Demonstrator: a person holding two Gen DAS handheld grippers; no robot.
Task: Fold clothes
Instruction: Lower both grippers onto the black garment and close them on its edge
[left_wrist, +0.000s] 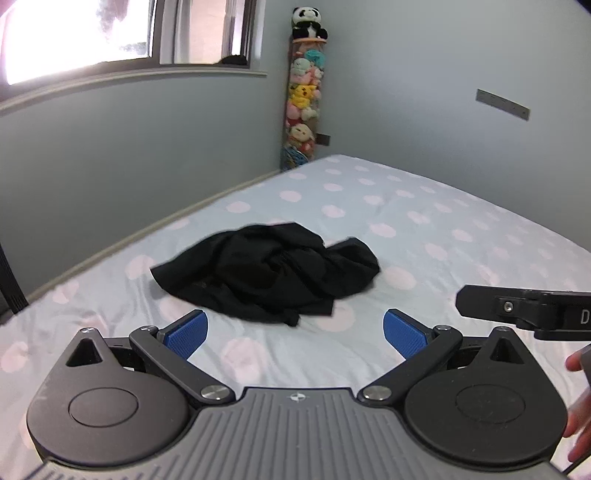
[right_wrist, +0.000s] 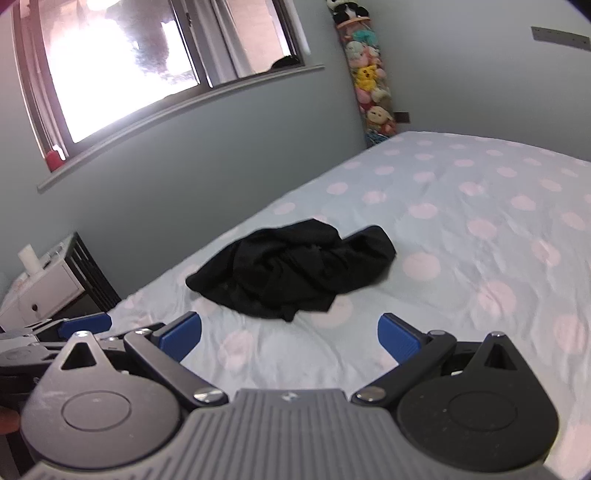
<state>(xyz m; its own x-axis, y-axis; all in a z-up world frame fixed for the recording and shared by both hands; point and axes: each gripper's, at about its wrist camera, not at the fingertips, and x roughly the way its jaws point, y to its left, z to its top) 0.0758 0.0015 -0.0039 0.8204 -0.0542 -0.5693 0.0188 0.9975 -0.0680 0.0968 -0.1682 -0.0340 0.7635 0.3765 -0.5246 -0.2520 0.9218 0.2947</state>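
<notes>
A crumpled black garment lies in a heap on the bed, seen from the right wrist too as the same dark pile. My left gripper hovers over the sheet just short of the garment, its blue pads spread wide with nothing between them. My right gripper is likewise open and empty, a little short of the heap. The right gripper's black body pokes in at the right edge of the left wrist view. Part of the left gripper shows at the left edge of the right wrist view.
The bed has a pale blue sheet with pink dots and fills a corner of grey walls. A tall tube of plush toys stands in that corner. A window is on the left wall; a white nightstand sits beside the bed. Fingers show at right.
</notes>
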